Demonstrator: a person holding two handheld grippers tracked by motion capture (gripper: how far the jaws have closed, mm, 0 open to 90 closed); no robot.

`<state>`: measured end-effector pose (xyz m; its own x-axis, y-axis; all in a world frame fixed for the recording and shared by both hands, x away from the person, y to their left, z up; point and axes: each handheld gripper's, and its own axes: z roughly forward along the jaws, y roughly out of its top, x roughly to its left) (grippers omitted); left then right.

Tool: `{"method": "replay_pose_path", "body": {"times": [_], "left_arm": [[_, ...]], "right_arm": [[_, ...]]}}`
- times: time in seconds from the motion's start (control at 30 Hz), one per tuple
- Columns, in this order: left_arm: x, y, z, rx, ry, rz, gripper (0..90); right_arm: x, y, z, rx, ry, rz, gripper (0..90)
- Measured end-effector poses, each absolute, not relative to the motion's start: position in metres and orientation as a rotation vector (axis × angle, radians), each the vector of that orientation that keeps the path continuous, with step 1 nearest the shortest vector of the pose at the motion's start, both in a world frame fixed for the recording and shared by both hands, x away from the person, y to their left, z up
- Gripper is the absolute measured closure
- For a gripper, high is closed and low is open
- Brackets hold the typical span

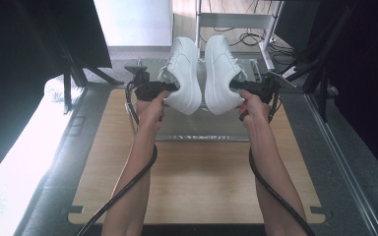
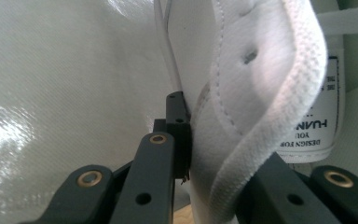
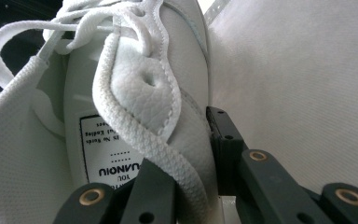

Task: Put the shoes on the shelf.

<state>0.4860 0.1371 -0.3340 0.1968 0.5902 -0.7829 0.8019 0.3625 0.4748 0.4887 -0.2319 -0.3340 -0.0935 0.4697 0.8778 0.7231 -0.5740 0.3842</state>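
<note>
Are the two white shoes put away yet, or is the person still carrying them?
Picked up: both are off the wooden table. In hand: the left gripper pinches the collar of the left sneaker, and the right gripper pinches the collar of the right sneaker, held side by side in the air. Left to do: setting them down; where they go isn't clear.

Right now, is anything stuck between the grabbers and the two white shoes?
No. The left gripper is shut on the left shoe, one jaw inside its collar, one outside. The right gripper clamps the right shoe likewise. Nothing sits between.
</note>
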Motion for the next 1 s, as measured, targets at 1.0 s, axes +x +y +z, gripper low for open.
{"method": "replay_pose_path", "body": {"times": [1.0], "left_arm": [[0.493, 0.145, -0.320, 1.430, 1.549, -0.196, 81.2]], "right_arm": [[0.493, -0.232, -0.317, -2.053, -1.397, -1.629, 77.6]]}}
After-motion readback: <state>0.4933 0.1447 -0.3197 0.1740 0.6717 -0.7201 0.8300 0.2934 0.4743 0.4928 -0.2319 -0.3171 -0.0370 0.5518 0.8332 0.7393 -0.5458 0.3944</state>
